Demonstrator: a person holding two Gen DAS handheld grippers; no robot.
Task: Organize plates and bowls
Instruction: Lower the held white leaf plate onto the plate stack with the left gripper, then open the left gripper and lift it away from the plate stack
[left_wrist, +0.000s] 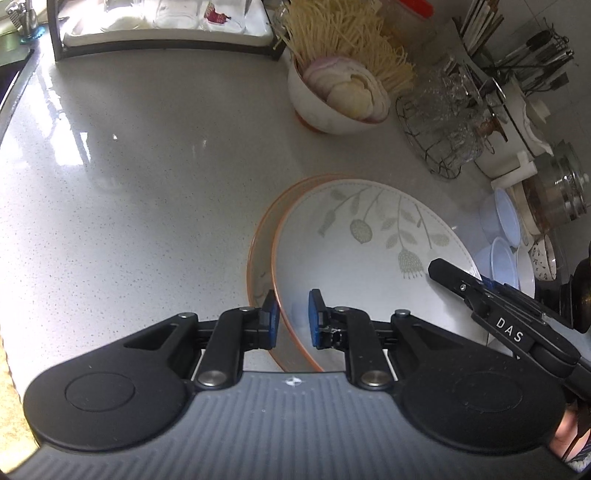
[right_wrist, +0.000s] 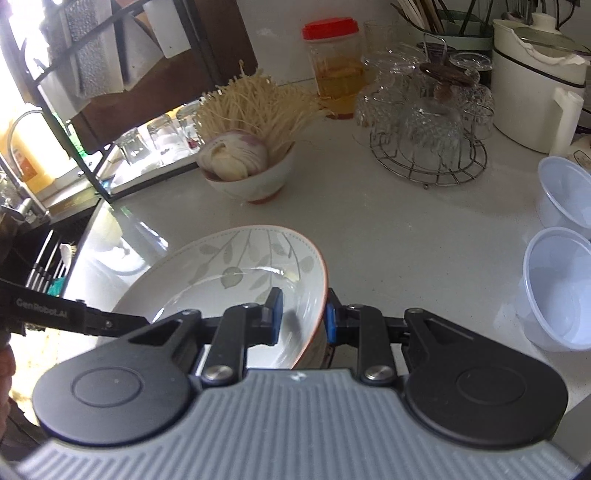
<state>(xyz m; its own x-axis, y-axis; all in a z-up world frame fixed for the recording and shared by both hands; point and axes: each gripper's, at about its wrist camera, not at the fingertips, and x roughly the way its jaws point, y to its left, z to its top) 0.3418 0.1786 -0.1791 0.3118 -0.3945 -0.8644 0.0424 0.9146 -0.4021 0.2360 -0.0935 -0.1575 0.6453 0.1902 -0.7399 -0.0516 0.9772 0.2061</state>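
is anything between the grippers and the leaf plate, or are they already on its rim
Nothing visible stands between. The left gripper straddles the near rim of the leaf plate, and the right gripper straddles its opposite rim; the plate sits over another orange-rimmed plate.

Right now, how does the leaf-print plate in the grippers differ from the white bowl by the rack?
The leaf-print orange-rimmed plate is wide, shallow and empty; the white orange-footed bowl is small, deep and holds onion and enoki mushrooms. The plate is tilted with the left gripper and right gripper at its rim; the bowl stands untouched on the countertop. Both are pale ceramic with orange trim.
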